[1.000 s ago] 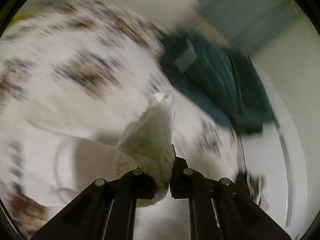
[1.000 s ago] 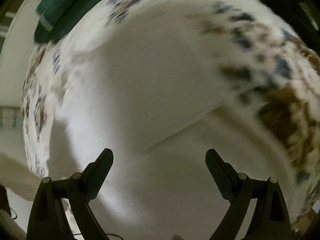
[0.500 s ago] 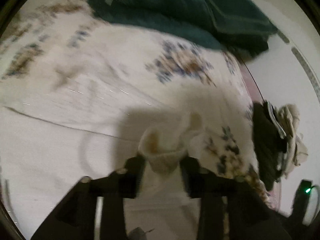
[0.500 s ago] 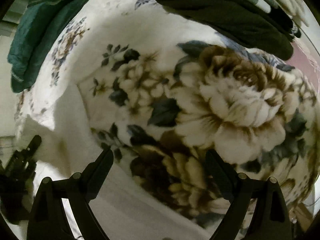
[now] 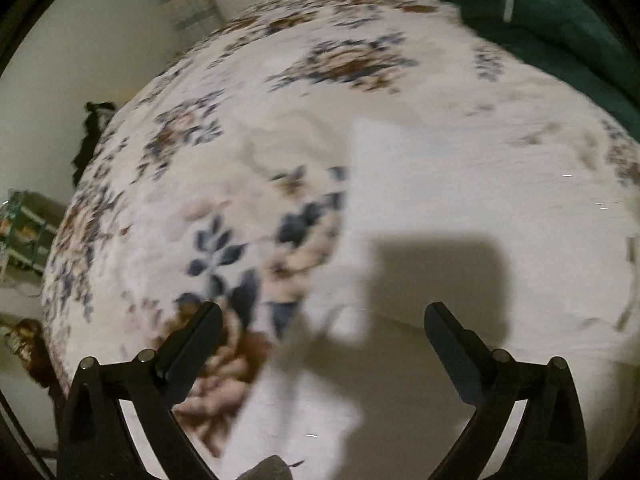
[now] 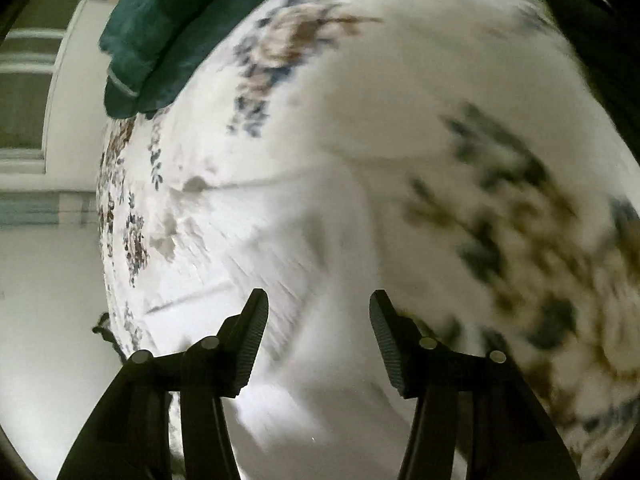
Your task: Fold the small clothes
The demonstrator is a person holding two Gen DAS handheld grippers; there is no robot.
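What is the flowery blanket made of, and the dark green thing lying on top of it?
The flowery blanket looks like soft, fuzzy fleece or plush: its surface is matte and nappy, though blur hides detail. The dark green thing looks like woven cloth, matte, with folds and a pale edge stripe; exact fibre unclear.

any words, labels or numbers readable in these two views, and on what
None can be read. The green cloth carries a pale strip at its edge, too blurred to show any print. The flowered blanket bears only a pattern. Both the left gripper and the right gripper are unmarked.
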